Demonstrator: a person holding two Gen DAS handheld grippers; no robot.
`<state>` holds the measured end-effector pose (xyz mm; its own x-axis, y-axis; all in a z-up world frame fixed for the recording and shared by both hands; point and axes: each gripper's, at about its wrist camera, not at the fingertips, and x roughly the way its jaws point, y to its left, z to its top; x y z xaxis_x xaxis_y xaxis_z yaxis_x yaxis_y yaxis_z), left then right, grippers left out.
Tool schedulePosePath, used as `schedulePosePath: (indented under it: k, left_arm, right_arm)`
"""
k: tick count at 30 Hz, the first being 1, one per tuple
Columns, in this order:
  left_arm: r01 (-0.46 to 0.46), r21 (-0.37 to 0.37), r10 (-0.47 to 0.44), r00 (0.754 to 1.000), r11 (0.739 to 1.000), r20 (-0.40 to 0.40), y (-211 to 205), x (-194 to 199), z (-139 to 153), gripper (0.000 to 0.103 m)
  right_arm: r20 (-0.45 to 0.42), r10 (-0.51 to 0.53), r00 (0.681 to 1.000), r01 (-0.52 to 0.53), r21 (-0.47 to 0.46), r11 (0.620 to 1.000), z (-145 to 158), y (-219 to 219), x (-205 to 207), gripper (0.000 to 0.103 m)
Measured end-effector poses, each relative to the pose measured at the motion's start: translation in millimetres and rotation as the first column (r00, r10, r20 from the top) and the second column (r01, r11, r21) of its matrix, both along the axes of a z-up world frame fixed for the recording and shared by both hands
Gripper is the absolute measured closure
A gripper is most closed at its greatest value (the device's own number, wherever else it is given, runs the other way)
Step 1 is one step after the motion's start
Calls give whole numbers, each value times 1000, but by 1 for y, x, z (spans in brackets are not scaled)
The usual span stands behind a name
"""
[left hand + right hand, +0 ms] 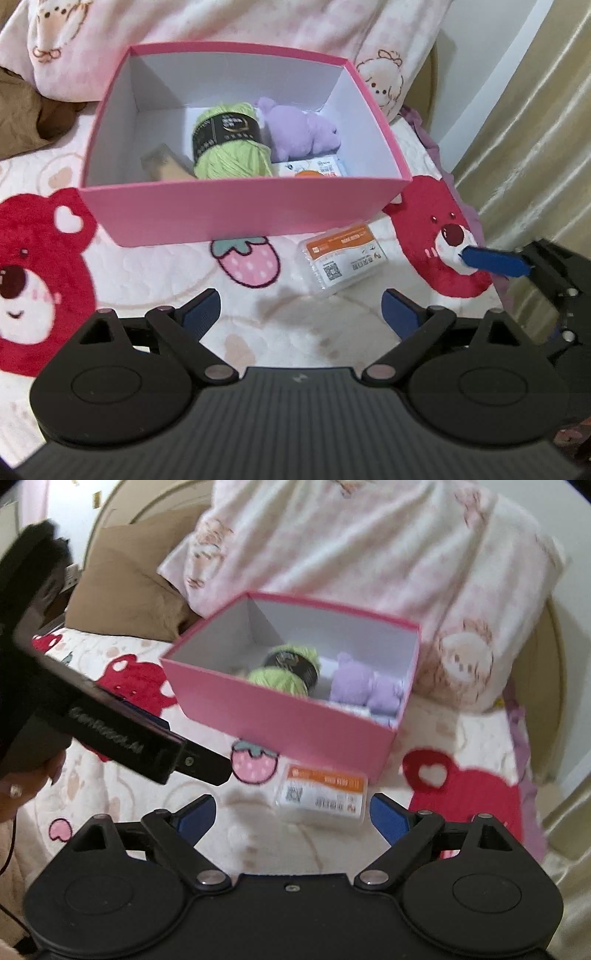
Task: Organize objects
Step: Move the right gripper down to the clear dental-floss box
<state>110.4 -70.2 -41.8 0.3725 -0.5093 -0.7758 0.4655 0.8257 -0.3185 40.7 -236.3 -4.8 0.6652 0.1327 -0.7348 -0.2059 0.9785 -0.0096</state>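
A clear plastic case with an orange-and-white label (341, 256) lies flat on the bear-print blanket (258, 325), just outside the near wall of the pink box (240, 214), at about one o'clock from the left gripper (301, 314) and twelve o'clock from the right gripper (293, 814). Both grippers stand with their blue pads spread wide and nothing between them.

Inside the box sit a skein of green yarn (229, 144), a purple plush toy (299, 133), a tan block (162, 166) at the skein's eight o'clock, and what looks like a second labelled case (317, 168) at its four o'clock (so the loose case is probably the one still to go in).

The case looks light, rigid and smooth-walled, so it is likely to slip under a shallow pinch. Because it lies low on a soft quilted surface, the pads would probably need to press slightly into the blanket to reach its side walls. The surer hold seems to be across its two short edges or its narrow width, squarely, not by a corner. It looks unlikely to break, though a hard squeeze might pop the lid.
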Motion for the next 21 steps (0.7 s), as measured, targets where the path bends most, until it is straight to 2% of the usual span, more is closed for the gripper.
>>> schedulePosePath:
  k: [4, 8, 11, 14, 18, 21]
  left_arm:
    - [-24, -86, 22, 999, 996, -25, -4, 3, -21, 8]
    - [-45, -83, 40, 997, 996, -59, -7, 9, -44, 9]
    - [-62, -92, 57, 997, 994, -56, -8, 14, -60, 10]
    - [-81, -88, 81, 997, 993, 3, -11, 19, -73, 10]
    - [-93, -127, 89, 995, 988, -36, -16, 29, -84, 10]
    - [-77, -126, 74, 997, 989, -27, -23, 27, -88, 11]
  right_arm:
    - [-16, -35, 999, 35, 37, 999, -32, -9, 6, 10]
    - [4, -56, 998, 56, -2, 998, -58, -9, 12, 10]
    - [5, -51, 999, 52, -29, 998, -68, -8, 16, 10]
    - [18, -58, 998, 59, -73, 996, -77, -5, 20, 10]
    - [22, -39, 999, 41, -104, 994, -83, -3, 27, 10]
    - [20, -44, 999, 46, -74, 996, -83, -7, 31, 10]
